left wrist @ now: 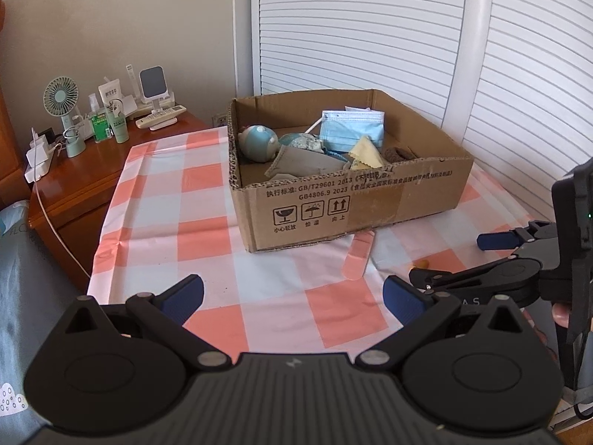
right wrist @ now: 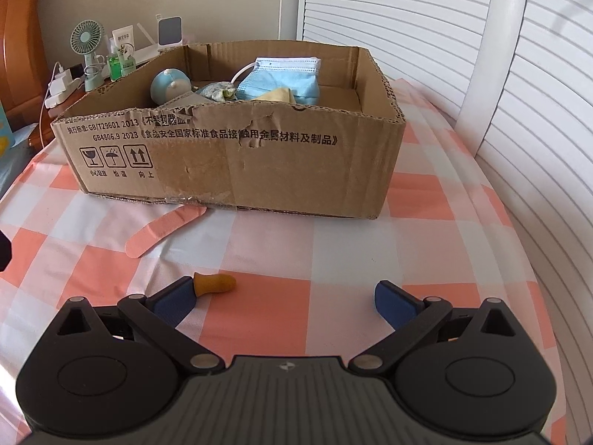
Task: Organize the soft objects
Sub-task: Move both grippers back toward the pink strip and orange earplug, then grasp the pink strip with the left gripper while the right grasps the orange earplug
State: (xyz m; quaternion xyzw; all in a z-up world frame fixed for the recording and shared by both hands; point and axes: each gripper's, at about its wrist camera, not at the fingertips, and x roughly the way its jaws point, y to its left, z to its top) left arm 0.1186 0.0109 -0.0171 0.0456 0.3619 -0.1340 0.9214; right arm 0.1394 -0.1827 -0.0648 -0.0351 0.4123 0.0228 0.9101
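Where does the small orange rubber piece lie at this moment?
In the right wrist view, the orange rubber piece lies on the checked cloth, beside the open right gripper's left finger, nearer than the cardboard box.

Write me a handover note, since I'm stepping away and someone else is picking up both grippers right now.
Left gripper: open, empty, above the checked cloth, facing the cardboard box.
Right gripper: open, empty, low over the cloth; the orange finger cot lies just beside its left fingertip.
Done: already in the box are blue face masks, a yellow cloth, a grey fabric piece, a round blue plush toy and a dark brown item.
Left: the finger cot and the pink adhesive bandage, whose far end reaches the box's front edge, are both on the cloth outside the box.
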